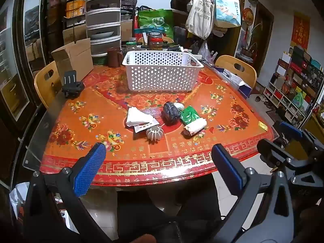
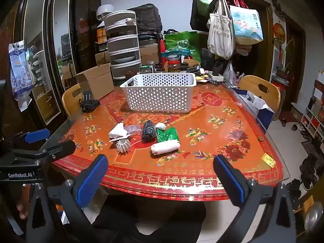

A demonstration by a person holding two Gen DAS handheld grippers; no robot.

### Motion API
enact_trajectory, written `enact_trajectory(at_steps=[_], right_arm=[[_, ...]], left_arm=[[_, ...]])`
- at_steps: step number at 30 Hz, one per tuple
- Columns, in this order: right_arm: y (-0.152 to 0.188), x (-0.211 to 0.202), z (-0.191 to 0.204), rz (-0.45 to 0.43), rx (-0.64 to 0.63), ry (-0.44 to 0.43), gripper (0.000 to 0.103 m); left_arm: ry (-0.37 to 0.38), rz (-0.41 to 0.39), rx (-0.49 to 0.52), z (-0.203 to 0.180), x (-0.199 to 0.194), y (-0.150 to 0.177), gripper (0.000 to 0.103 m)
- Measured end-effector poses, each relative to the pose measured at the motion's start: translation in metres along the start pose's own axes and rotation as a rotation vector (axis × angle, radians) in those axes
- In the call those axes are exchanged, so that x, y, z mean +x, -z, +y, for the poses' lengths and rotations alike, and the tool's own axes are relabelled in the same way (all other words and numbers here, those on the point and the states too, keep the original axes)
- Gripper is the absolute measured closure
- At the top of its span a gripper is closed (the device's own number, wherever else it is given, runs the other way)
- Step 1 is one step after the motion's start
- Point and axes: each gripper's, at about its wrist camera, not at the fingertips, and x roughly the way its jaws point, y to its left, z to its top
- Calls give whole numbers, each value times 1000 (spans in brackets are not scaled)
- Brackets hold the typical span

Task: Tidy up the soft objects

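Note:
A white perforated basket [image 1: 162, 70] [image 2: 160, 93] stands mid-table. In front of it lie soft items: a white folded packet [image 1: 137, 117] [image 2: 117, 131], a ribbed grey-white ball [image 1: 155, 134] [image 2: 124, 145], a dark wrapped bundle [image 1: 171, 113] [image 2: 149, 132], a green packet [image 1: 189, 115] [image 2: 168, 134] and a white roll [image 1: 195, 127] [image 2: 165, 147]. My left gripper [image 1: 158, 158] is open and empty, short of the table's near edge. My right gripper [image 2: 161, 168] is open and empty, also at the near edge.
The red floral table [image 1: 222, 93] [image 2: 222, 121] carries a cardboard box [image 1: 74, 58] [image 2: 97, 81], a black clamp [image 1: 71, 87] [image 2: 89, 102] and jars at the back. Wooden chairs [image 1: 237, 68] stand at both sides. A small yellow tag [image 2: 268, 160] lies near the right edge.

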Motion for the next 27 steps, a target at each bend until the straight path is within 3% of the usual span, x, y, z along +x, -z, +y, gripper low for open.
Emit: enact_trajectory(at_steps=[9, 27], right_arm=[[0, 0, -5, -10, 7, -4, 0], [0, -1, -5, -9, 17, -24, 0]], left_arm=[[-5, -50, 21, 0, -9, 0, 0], [-13, -61, 38, -16, -18, 0, 0]])
